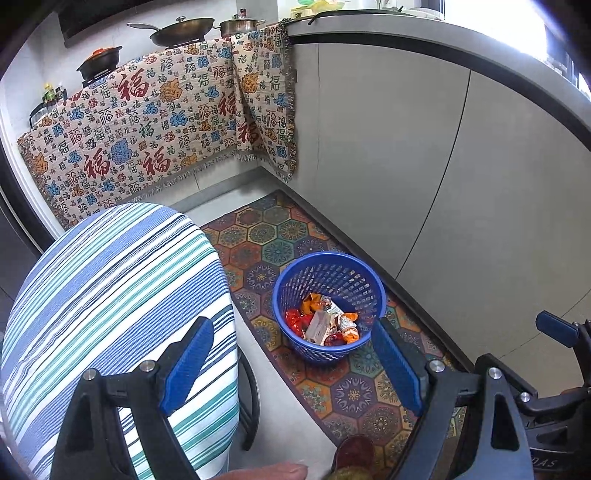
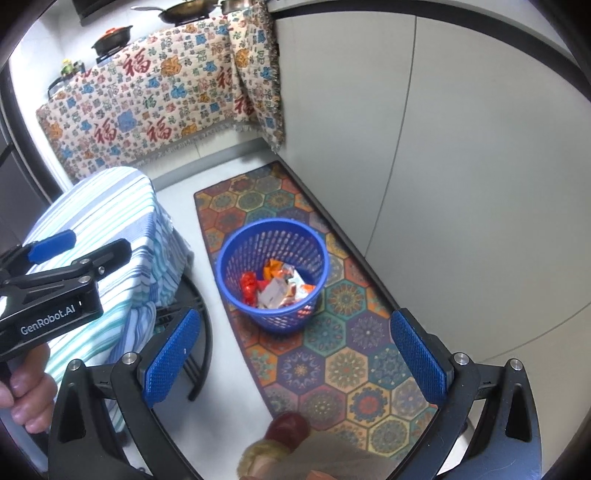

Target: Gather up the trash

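- Blue plastic bin (image 1: pixel 328 306) stands upright on the patterned mat (image 1: pixel 354 387), near the grey cabinets (image 1: pixel 388 147).
- Crumpled wrappers (image 1: pixel 325 323) lie in the bin's bottom: red, orange and white; its near wall hides part of the pile.
- Left gripper (image 1: pixel 291 363) hangs above the floor with its blue pads wide apart and nothing between them.
- Right gripper (image 2: pixel 295 354) is likewise spread wide and empty, looking down at the bin (image 2: pixel 273 273) from above.
- Left gripper's body (image 2: pixel 55 288) shows in the right view, over the striped cloth (image 2: pixel 110 229); a hand (image 2: pixel 26 398) on its handle is cut off by the edge.
- Striped cloth covers a table (image 1: pixel 110 314); only dark curved legs show below it.
- Something reddish and rounded (image 2: pixel 288 424) sits at the bottom edge, possibly a slipper toe; too blurred to tell.
- Patterned fabric (image 1: pixel 147 129) drapes over the counter front, with pans (image 1: pixel 181 29) above it.
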Tool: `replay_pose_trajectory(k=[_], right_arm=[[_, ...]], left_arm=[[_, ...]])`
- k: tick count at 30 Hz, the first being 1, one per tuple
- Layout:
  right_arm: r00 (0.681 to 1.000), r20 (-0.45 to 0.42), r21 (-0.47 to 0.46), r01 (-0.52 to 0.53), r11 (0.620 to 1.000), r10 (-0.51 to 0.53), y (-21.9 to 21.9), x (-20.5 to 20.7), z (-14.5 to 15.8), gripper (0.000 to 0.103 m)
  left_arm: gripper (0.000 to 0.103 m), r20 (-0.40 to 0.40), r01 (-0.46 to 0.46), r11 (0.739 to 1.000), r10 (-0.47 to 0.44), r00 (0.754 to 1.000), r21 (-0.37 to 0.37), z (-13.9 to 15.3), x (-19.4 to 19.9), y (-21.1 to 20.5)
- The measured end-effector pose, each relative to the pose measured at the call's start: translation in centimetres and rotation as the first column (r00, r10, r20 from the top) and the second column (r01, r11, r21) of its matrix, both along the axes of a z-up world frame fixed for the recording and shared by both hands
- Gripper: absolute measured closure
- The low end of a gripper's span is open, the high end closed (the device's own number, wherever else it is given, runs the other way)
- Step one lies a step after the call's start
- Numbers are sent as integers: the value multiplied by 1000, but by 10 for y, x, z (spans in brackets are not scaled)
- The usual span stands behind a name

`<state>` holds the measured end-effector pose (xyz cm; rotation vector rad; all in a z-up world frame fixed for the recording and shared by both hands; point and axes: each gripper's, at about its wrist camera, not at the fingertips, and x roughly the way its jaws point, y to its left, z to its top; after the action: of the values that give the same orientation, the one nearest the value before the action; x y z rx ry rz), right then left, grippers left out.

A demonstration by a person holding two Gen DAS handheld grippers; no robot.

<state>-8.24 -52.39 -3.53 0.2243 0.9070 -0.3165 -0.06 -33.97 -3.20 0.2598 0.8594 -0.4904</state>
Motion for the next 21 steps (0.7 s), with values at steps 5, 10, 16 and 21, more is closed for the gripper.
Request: replay_pose_trajectory(k=[5,10,16,21], right_arm=[[1000,-2,-1,-2,1000,2,-2,1,1,0],[1000,-10,1,1,1000,-1,-3,0,-1,0],[1000,-15,1,-2,1000,3,-1,2,0,0],[1000,-20,-6,-1,1000,1,-1,3,-1,0]], left_arm=[[14,-2,2,1000,-2,1000,2,-1,1,0],[14,-5,5,1000,-4,1000,3,-3,2,0],[14,-10,8,1000,-8,1000,4,-6,3,-1],[14,-9,8,1000,-8,1000,4,-6,3,-1]])
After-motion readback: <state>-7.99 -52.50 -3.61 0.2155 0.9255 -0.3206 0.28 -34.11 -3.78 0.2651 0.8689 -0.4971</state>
